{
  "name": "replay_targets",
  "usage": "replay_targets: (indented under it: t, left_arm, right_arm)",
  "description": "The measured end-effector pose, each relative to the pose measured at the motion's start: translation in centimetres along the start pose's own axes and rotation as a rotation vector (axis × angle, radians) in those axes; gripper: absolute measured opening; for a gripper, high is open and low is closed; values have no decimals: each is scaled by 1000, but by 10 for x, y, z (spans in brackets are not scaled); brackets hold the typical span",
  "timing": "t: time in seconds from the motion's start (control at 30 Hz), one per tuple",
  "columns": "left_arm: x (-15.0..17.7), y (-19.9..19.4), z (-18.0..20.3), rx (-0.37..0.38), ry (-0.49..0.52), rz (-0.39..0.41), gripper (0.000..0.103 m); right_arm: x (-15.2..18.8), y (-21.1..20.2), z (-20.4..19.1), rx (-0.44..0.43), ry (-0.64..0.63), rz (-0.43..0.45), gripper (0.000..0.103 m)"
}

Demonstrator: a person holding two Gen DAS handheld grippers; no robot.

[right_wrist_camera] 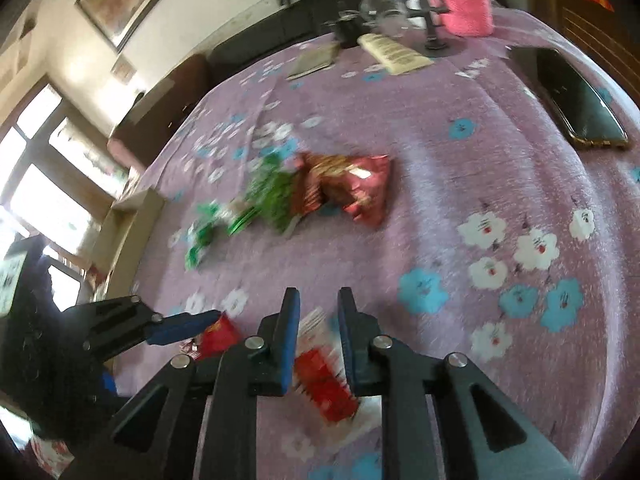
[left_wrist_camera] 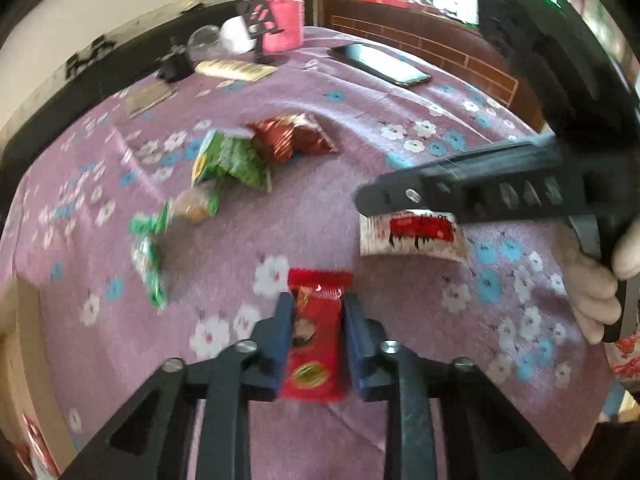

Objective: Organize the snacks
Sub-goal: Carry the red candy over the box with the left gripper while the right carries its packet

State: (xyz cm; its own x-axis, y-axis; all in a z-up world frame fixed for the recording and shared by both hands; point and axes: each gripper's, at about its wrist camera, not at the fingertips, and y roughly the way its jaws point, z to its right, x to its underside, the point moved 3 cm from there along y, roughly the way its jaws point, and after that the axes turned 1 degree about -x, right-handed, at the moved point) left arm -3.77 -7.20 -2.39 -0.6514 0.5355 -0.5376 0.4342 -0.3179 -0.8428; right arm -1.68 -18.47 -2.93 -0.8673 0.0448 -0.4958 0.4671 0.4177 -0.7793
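Note:
My left gripper (left_wrist_camera: 317, 300) is shut on a red snack packet (left_wrist_camera: 314, 340) held between its blue pads, low over the purple flowered tablecloth (left_wrist_camera: 240, 240). My right gripper (right_wrist_camera: 318, 300) is shut on a white and red snack packet (right_wrist_camera: 324, 380); it also shows in the left wrist view (left_wrist_camera: 412, 236) under the right gripper's fingers (left_wrist_camera: 460, 196). The left gripper (right_wrist_camera: 180, 326) and its red packet (right_wrist_camera: 218, 334) show at the lower left of the right wrist view. Loose on the cloth lie a dark red foil bag (left_wrist_camera: 294, 136), a green bag (left_wrist_camera: 230, 160) and small green wrapped snacks (left_wrist_camera: 148, 252).
At the table's far side stand a pink bottle (left_wrist_camera: 282, 12), a glass jar (left_wrist_camera: 204, 40), a white cup (left_wrist_camera: 236, 34), a cream tube (left_wrist_camera: 236, 69) and a black phone stand (left_wrist_camera: 262, 26). A phone (left_wrist_camera: 378, 63) lies at the back right. A cardboard box (left_wrist_camera: 24, 360) stands at the left edge.

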Motion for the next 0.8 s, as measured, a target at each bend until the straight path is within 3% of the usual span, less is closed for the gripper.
replay_targets:
  t: [0.1, 0.3, 0.4, 0.57, 0.8]
  left_arm:
    - [11, -6, -7, -24, -45, 6, 23]
    - [16, -9, -8, -40, -101, 40, 23]
    - [21, -12, -13, -9, -142, 51, 21]
    - [29, -21, -23, 27, -206, 58, 21]
    - [18, -31, -31, 60, -249, 85, 21]
  right_arm:
    - [15, -2, -12, 50, -81, -21, 30]
    - [32, -4, -32, 123, -168, -47, 30]
    - [38, -6, -37, 101, -176, -56, 31]
    - [52, -13, -48, 59, -243, -70, 50]
    - [67, -11, -59, 121, -338, -70, 52]
